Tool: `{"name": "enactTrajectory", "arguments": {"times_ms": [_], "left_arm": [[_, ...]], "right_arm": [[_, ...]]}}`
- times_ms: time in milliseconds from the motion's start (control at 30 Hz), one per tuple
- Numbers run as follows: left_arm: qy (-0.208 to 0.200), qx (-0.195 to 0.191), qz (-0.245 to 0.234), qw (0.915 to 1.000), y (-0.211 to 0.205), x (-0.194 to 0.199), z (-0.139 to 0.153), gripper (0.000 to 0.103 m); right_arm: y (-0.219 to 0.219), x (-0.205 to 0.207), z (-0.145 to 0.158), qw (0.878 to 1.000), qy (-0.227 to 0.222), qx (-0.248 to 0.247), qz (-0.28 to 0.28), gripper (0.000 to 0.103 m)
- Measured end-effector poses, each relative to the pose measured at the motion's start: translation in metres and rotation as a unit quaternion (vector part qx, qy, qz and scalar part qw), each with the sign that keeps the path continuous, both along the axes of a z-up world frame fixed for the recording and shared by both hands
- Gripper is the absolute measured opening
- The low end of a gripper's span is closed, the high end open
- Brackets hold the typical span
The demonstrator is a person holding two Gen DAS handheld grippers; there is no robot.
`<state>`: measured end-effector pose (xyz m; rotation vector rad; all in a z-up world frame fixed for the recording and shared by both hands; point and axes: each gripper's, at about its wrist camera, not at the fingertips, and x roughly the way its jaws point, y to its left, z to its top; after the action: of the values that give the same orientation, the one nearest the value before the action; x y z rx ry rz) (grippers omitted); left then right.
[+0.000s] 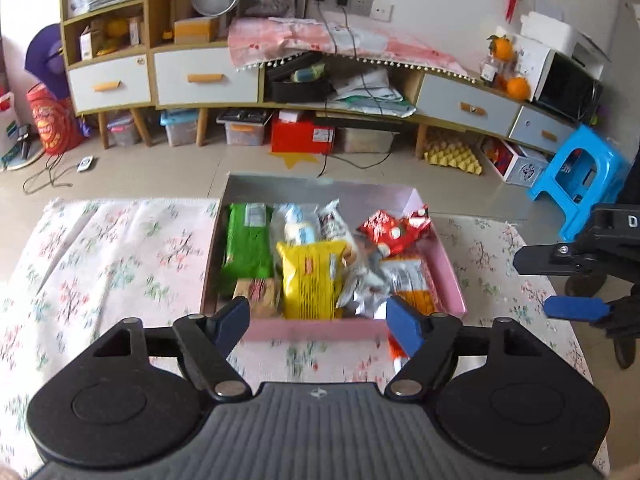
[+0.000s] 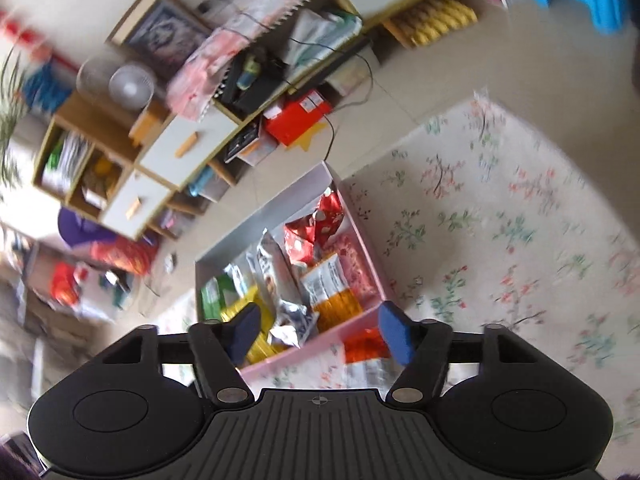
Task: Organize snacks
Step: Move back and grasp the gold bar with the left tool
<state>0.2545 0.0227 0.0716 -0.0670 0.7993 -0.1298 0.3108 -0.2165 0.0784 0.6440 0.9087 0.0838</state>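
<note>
A pink box [image 1: 448, 268] sits on the floral cloth and holds several snack packs: a green pack [image 1: 246, 246], a yellow pack [image 1: 310, 284], a silver pack [image 1: 362, 286], red packs [image 1: 390, 230] and an orange pack [image 1: 414, 284]. My left gripper [image 1: 318, 326] is open and empty, just in front of the box's near wall. An orange pack [image 1: 396, 350] lies outside the box by its right finger. My right gripper [image 2: 320, 336] is open and empty above the box's near corner [image 2: 280, 360]; the outside orange pack [image 2: 366, 346] lies between its fingers. The right gripper also shows at the right edge of the left wrist view [image 1: 576, 308].
The floral cloth [image 1: 120, 264] covers the table on both sides of the box. Behind it stand a long cabinet with drawers [image 1: 208, 78], storage boxes on the floor [image 1: 302, 132] and a blue stool [image 1: 580, 176].
</note>
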Motion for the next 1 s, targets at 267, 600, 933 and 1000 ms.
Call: {"name": "enactTrajectory", "arguments": {"times_ms": [267,600,933,1000], "left_arm": [[0.019,-0.018,-0.004,0.9997,0.000,-0.031,0.002,0.084],[0.041,-0.014,0.000,0.9991,-0.001,-0.054,-0.013,0.102],[0.065,0.006,-0.003,0.9979,0.007,-0.066,-0.048,0.102],[0.066,0.014,-0.003,0.9977,0.005,-0.066,-0.053,0.102]], "right_arm": [[0.022,-0.043,0.006,0.995,-0.016,-0.056,0.076,0.073],[0.028,-0.083,0.003,0.988,-0.032,-0.113,0.102,0.093],[0.059,-0.088,-0.037,0.953,-0.007,-0.257,0.160,0.095],[0.058,-0.088,-0.039,0.950,-0.005,-0.269,0.161,0.095]]}}
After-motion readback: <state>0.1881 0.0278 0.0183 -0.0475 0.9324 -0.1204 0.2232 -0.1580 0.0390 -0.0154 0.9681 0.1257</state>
